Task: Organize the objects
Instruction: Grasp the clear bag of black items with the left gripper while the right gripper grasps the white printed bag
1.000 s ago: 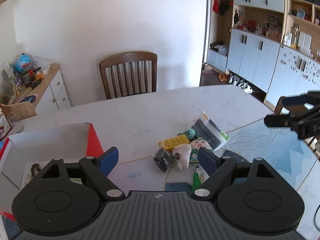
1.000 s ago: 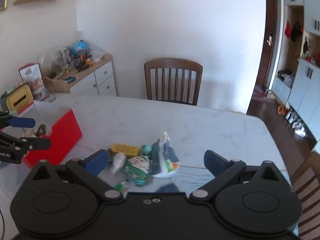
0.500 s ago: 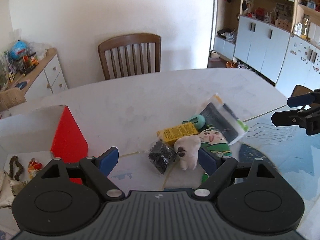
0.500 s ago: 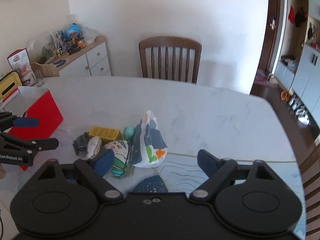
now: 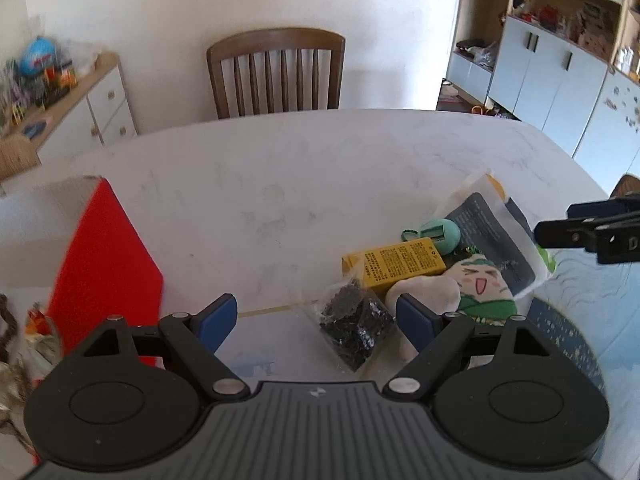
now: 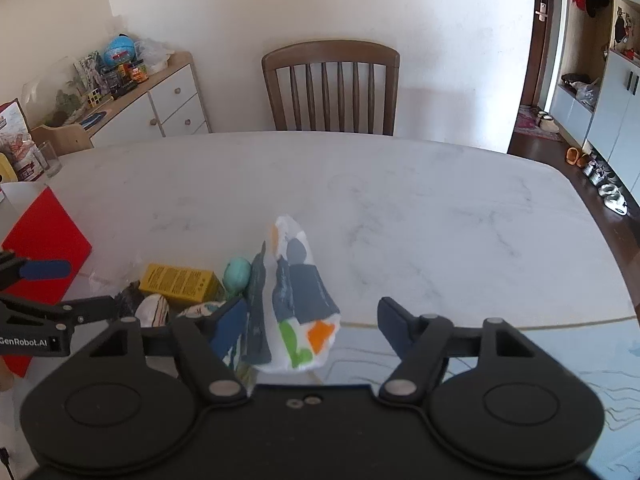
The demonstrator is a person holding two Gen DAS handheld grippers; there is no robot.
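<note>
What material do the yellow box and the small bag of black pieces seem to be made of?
The yellow box looks like matte printed cardboard: sharp folded edges, flat faces with small black text. The small bag seems to be thin clear plastic film: glossy, wrinkled, its dark contents show through. What the black pieces are, I cannot tell.

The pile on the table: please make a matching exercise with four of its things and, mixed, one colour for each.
Things:
1. small box
2. egg-shaped case
3. clear bag of beads
4. storage box wall

Colours:
a. red
b. black
c. yellow
d. mint green

Pairs: 1-c, 2-d, 3-b, 4-a
</note>
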